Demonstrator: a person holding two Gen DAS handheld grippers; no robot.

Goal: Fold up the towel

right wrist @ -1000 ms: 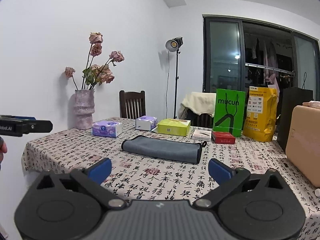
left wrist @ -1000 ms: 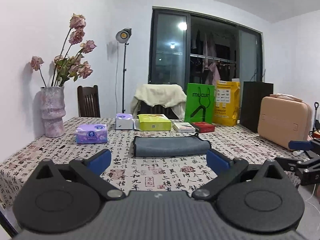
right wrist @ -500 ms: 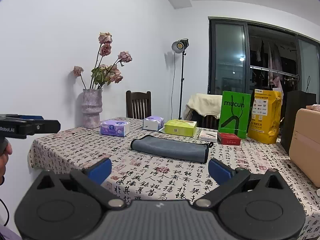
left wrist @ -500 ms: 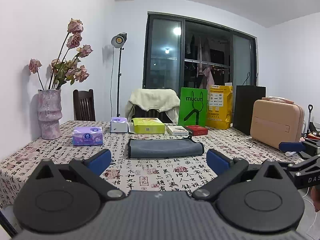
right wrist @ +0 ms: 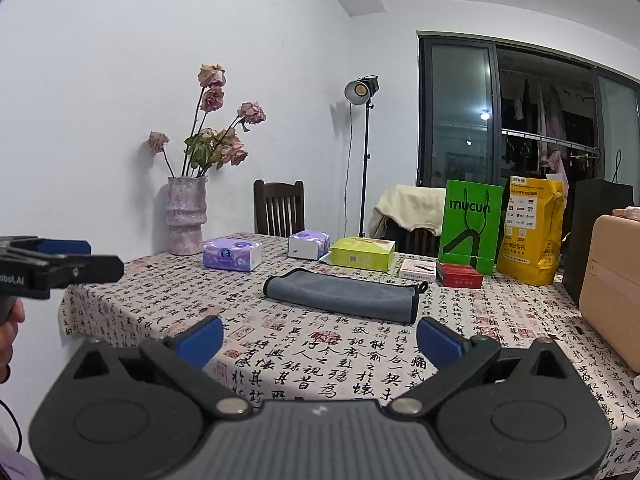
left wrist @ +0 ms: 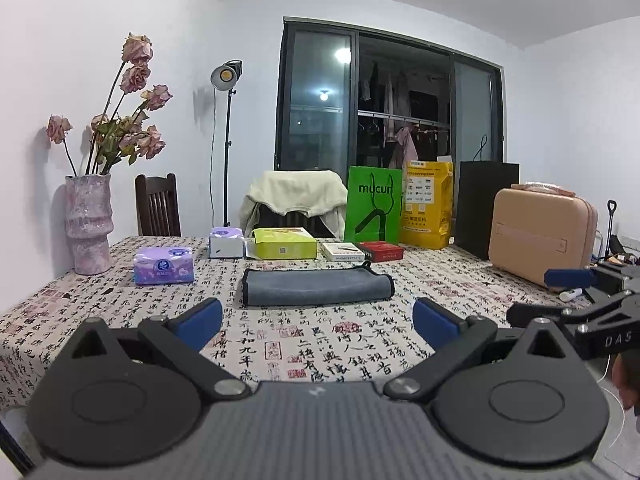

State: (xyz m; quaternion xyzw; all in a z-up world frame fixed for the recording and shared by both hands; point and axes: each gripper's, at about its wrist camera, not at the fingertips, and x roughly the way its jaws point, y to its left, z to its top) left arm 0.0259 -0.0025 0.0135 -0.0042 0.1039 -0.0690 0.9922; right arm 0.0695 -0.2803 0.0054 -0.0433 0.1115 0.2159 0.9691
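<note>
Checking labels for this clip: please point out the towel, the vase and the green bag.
towel (left wrist: 316,287), left wrist view, middle of its grey top face
vase (right wrist: 187,216), right wrist view, middle of its body
green bag (left wrist: 374,204), left wrist view, middle of its front

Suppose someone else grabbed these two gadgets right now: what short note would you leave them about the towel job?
Left hand-held gripper: open, empty, held above the near part of the table.
Right hand-held gripper: open, empty, also short of the towel.
Towel: grey, lying as a long narrow band mid-table, already folded over on itself, hanging loop at its right end. Nothing touches it.
Behind it: tissue packs, yellow-green box, paper bags.
Done: it looks folded lengthwise.
Left: probably one more fold end to end, if a smaller bundle is wanted; otherwise the job may be finished.
</note>
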